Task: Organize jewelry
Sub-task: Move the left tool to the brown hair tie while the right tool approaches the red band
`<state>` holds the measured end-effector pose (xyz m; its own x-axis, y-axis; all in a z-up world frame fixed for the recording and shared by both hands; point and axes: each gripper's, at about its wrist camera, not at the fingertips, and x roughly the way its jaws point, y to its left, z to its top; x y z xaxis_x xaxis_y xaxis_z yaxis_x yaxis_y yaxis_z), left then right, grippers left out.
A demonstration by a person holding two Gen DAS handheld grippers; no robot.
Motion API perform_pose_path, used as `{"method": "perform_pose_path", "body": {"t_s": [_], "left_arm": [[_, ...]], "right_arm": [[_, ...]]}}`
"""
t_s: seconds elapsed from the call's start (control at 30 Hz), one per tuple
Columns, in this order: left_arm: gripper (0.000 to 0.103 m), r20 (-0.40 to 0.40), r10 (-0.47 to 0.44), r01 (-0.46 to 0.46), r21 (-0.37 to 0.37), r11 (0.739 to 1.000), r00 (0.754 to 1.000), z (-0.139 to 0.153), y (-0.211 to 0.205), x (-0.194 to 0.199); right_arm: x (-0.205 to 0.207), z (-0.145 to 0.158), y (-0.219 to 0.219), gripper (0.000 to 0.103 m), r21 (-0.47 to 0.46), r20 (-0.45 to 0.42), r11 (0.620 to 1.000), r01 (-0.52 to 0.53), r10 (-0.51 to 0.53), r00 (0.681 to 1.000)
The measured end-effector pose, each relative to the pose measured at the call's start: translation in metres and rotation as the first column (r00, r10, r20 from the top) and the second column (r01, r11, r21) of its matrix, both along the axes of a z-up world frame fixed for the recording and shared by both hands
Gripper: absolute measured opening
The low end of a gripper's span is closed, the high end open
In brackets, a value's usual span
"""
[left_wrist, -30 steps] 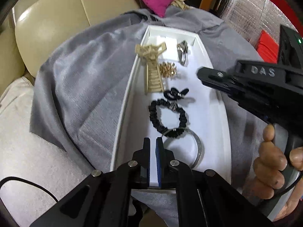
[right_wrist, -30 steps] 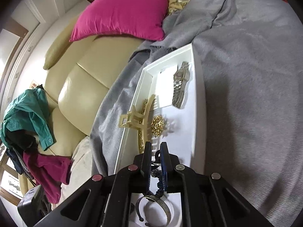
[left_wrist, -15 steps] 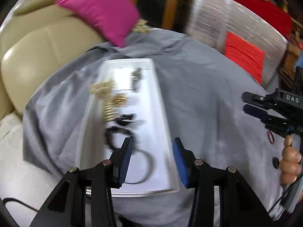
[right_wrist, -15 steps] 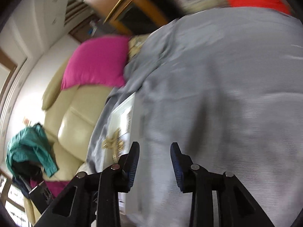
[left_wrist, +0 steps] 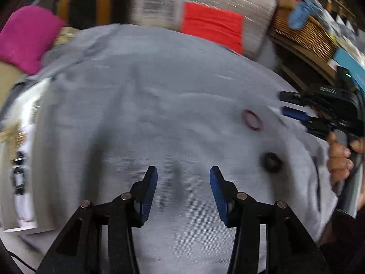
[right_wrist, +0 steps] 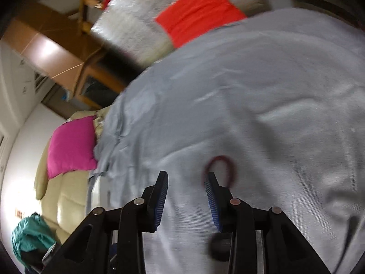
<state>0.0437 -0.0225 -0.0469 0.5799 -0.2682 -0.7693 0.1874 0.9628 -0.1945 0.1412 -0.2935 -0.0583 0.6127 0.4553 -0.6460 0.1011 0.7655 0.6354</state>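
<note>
A dark red ring-shaped band point(left_wrist: 252, 120) lies on the grey cloth point(left_wrist: 159, 91), with a small dark round piece point(left_wrist: 271, 162) below it. My left gripper point(left_wrist: 183, 178) is open and empty over bare cloth, left of both. My right gripper point(right_wrist: 186, 182) is open and empty; the red band point(right_wrist: 220, 169) lies just beyond its right finger, and the dark piece point(right_wrist: 220, 246) sits under that finger. The right gripper also shows at the right edge of the left wrist view point(left_wrist: 294, 105). The white tray point(left_wrist: 25, 137) with jewelry is at far left, blurred.
A pink cushion point(right_wrist: 70, 148) rests on the beige sofa point(right_wrist: 66, 196) beyond the cloth. A red and silver padded panel point(left_wrist: 212, 25) and a wooden cabinet point(right_wrist: 68, 64) stand behind. A teal garment point(right_wrist: 32, 235) lies at far left.
Both grippers have opened and swung right, away from the tray, toward the red band and the dark piece. The view is motion-blurred.
</note>
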Motion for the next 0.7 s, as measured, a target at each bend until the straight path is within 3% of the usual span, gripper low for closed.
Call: {"method": "perform_pose_path", "body": {"t_s": [0.1,0.47,0.7], "left_arm": [[0.05,-0.023,-0.079,0.078,-0.034,0.996,0.997,-0.007,-0.033,0.011],[0.052,-0.114,-0.221,0.203,-0.151,0.967,0.968,-0.032,-0.097,0.04],[0.048,-0.094,-0.288,0.277,-0.115,0.954,0.953,-0.036,-0.124,0.034]], "right_arm": [[0.006,-0.013,-0.013,0.038,0.007,-0.033,1.0,0.005,-0.004,0.999],[0.031,-0.04,-0.023,0.038,0.038,-0.101,0.998,-0.045,0.048,0.994],[0.035,-0.044,-0.023,0.038,0.053,-0.111,0.996,-0.077,0.083,0.99]]}}
